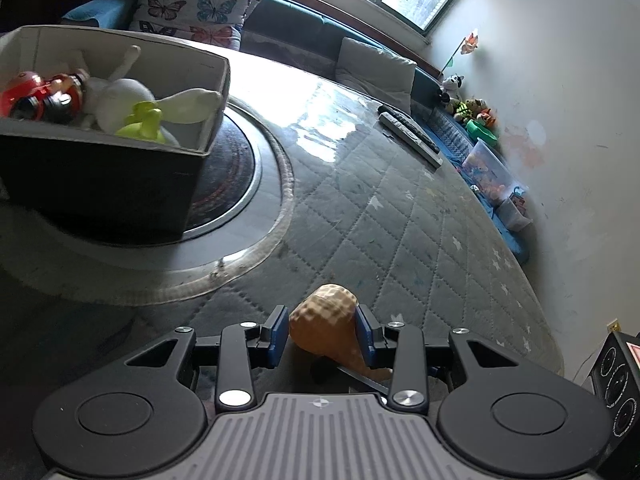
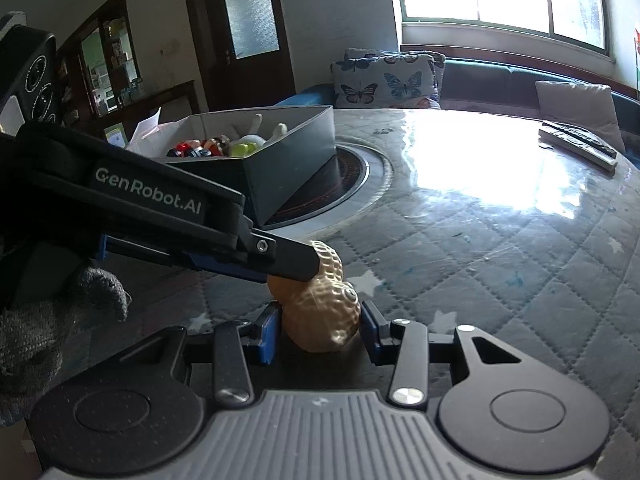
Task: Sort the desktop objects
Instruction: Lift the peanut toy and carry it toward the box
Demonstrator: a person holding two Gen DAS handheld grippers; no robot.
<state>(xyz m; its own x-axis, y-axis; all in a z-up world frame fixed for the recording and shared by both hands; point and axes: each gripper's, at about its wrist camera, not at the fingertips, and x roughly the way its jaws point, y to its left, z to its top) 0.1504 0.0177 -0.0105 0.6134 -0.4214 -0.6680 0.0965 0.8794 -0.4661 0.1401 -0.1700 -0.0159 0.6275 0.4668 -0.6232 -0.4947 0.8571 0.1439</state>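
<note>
**Both tongs on one peanut toy**

A tan, dimpled peanut-shaped toy [image 2: 324,312] sits low over the quilted, glass-topped desk [image 2: 500,248], near its front edge, and both tools meet on it. The right tongs [image 2: 318,330] hold its nearer lobe: the blue pads [image 2: 269,334] stand against the toy's two sides, closed in as far as the toy allows. The left tongs [image 1: 323,336] reach in from the left side of the right wrist view, where a dark finger [image 2: 288,258] crosses over the toy's far lobe. In the left wrist view the toy [image 1: 326,326] fills the gap between the blue pads, which lie against its flanks, so this pair grips it too.

A grey gloved hand [image 2: 48,320] shows under the left tool.

Further back on the desk's round centre plate stands a grey storage box [image 1: 120,168], well apart from the toy. It contains a white plush toy [image 1: 120,100], a lime-green figure [image 1: 144,122] and a red toy [image 1: 28,94]. Two remote controls [image 1: 412,134] lie near the far right edge.
</note>
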